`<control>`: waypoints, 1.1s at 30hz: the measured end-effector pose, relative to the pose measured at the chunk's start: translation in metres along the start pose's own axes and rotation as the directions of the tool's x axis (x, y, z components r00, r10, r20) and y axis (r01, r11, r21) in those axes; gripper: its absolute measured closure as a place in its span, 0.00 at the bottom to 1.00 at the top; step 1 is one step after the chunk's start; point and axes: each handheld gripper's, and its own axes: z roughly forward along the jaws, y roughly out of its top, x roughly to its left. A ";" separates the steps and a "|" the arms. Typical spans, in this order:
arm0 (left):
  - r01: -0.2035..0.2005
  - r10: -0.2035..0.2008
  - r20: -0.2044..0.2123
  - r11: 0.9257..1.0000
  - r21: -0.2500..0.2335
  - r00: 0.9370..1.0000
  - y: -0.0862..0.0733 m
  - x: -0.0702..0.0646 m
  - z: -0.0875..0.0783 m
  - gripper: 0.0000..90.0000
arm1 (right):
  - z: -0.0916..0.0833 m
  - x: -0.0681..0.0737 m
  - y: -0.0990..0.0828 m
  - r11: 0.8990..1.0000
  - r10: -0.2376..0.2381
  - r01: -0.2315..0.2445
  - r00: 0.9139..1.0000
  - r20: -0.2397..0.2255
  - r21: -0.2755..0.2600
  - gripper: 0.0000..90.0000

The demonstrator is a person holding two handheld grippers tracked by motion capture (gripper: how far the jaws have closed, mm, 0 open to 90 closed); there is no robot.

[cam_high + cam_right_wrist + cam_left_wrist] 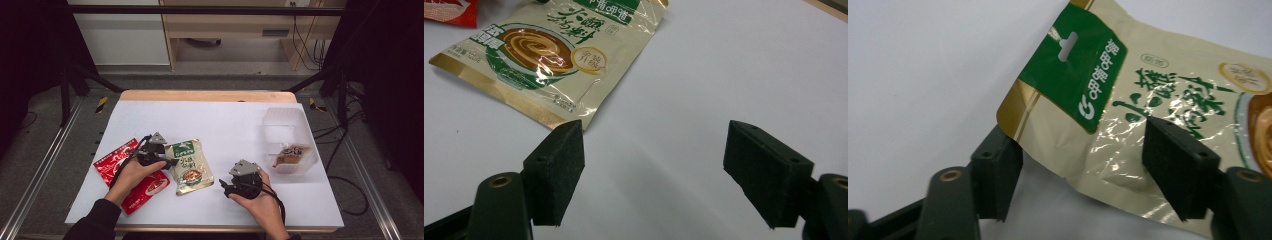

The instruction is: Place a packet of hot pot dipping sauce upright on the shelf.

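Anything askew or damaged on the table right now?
Nothing spilled or torn. The cream-and-green pouch has its near edge lifted off the table between the left gripper's open jaws. The red pouch lies flat beneath that hand.

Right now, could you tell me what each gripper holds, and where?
Nothing is gripped: the left gripper straddles the beige pouch at its edge, pads apart; the right gripper is open.

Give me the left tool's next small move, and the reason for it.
Probably close the left tool fully. The cream-and-green foil sauce pouch has its edge between the black pads, which look not yet pressed on it, so lifting now would likely leave it behind.
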 end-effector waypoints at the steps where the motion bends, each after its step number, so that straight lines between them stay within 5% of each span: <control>1: 0.008 -0.007 0.020 1.000 -0.008 1.000 0.001 -0.004 -0.003 0.43 | 0.000 0.000 0.000 1.000 -0.001 0.001 1.000 0.000 0.000 0.28; 5: -0.024 0.024 0.003 1.000 -0.005 1.000 0.005 -0.010 -0.008 0.49 | 0.001 0.000 -0.001 1.000 -0.001 0.002 1.000 -0.004 0.009 0.28; 9: -0.028 0.027 -0.048 0.999 -0.022 0.998 0.004 -0.010 -0.007 0.64 | 0.001 0.001 0.000 1.000 -0.009 0.009 1.000 -0.003 0.008 0.28; 17: -0.042 0.040 -0.063 0.999 -0.022 0.997 0.003 -0.010 -0.008 0.98 | 0.000 0.000 0.000 1.000 -0.007 0.007 1.000 0.000 0.007 0.28; 33: -0.082 0.077 -0.086 0.995 -0.064 0.993 0.008 -0.018 -0.020 1.00 | 0.000 0.000 0.000 1.000 -0.013 0.013 1.000 0.003 0.003 0.27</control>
